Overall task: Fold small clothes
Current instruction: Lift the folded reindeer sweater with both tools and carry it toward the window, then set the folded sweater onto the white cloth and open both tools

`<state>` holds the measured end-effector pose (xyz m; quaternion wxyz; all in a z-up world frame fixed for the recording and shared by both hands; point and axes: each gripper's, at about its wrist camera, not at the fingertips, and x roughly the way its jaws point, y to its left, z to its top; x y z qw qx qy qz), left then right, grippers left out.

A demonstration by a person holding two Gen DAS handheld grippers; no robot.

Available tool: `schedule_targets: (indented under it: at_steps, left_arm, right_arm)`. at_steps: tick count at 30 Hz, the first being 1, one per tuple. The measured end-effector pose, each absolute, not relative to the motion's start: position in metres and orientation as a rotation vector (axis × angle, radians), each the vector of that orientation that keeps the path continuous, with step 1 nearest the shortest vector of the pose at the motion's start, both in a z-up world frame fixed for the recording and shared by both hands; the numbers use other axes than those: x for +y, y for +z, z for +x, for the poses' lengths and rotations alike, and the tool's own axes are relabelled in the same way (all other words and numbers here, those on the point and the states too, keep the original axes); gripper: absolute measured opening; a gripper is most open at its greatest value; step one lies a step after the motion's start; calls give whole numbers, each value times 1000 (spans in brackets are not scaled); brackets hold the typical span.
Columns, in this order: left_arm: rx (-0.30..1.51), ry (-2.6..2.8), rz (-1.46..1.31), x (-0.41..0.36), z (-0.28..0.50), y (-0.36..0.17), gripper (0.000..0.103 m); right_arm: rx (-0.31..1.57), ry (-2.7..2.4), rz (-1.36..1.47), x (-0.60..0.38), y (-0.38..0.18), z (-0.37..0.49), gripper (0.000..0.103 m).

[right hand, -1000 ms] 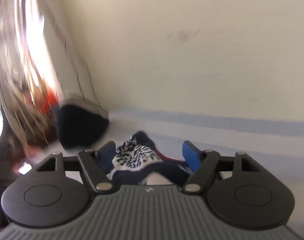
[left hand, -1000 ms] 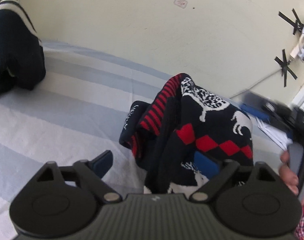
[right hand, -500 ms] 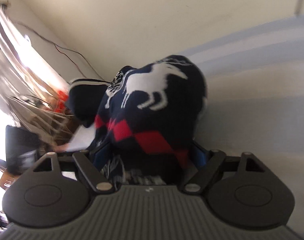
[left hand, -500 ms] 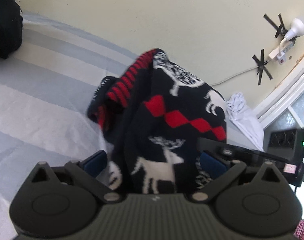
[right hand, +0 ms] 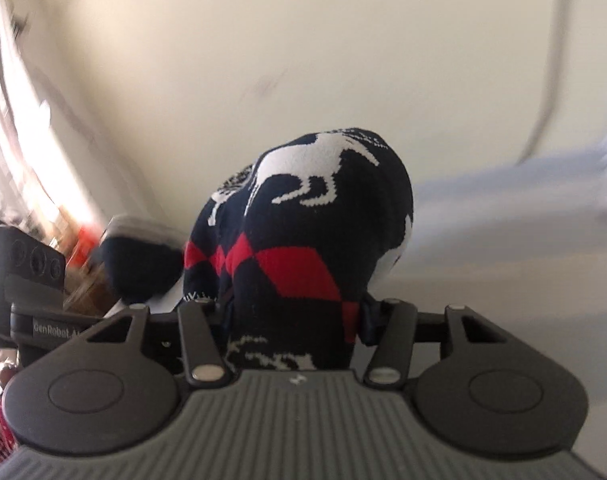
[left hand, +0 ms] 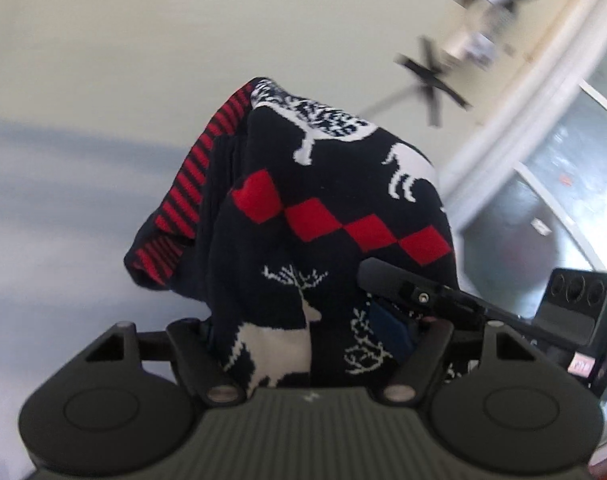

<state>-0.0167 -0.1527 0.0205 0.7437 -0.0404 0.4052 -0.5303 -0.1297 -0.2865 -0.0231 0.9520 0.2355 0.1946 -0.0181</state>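
Observation:
A navy knitted sweater [left hand: 343,208] with white reindeer, red diamonds and a red-striped hem hangs bunched up above the striped bed sheet [left hand: 43,208]. My left gripper [left hand: 303,320] has the fabric filling the gap between its closing jaws; a blue pad [left hand: 387,320] shows at the right. In the right wrist view the same sweater [right hand: 311,216] is wedged between the closing jaws of my right gripper [right hand: 295,312]. The two grippers hold it close together, and a finger [left hand: 403,288] of the right one crosses the left view.
The cream wall is right behind the sweater. A taped cable [left hand: 431,76] and a window [left hand: 543,208] are at the right of the left view. Another dark garment [right hand: 143,264] lies on the bed at the left of the right view.
Both grippers have closed in on the sweater and raised it off the bed. The left view has swung right toward the window. The two grippers have come closer together.

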Motion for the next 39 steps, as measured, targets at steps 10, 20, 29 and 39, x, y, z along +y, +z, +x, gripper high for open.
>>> schedule_targets:
  at_steps: [10, 20, 29, 39]
  left_arm:
    - [826, -1170, 45, -442, -16, 46, 90]
    - [936, -971, 119, -473, -2, -17, 89]
    - [775, -987, 187, -376, -43, 9, 92]
    - [705, -813, 347, -259, -82, -37, 95]
  right_arm:
    - [131, -530, 399, -488, 19, -210, 58]
    - [151, -820, 398, -579, -22, -221, 89]
    - [11, -850, 459, -544, 2, -278, 88]
    - [318, -613, 653, -437, -63, -269, 89]
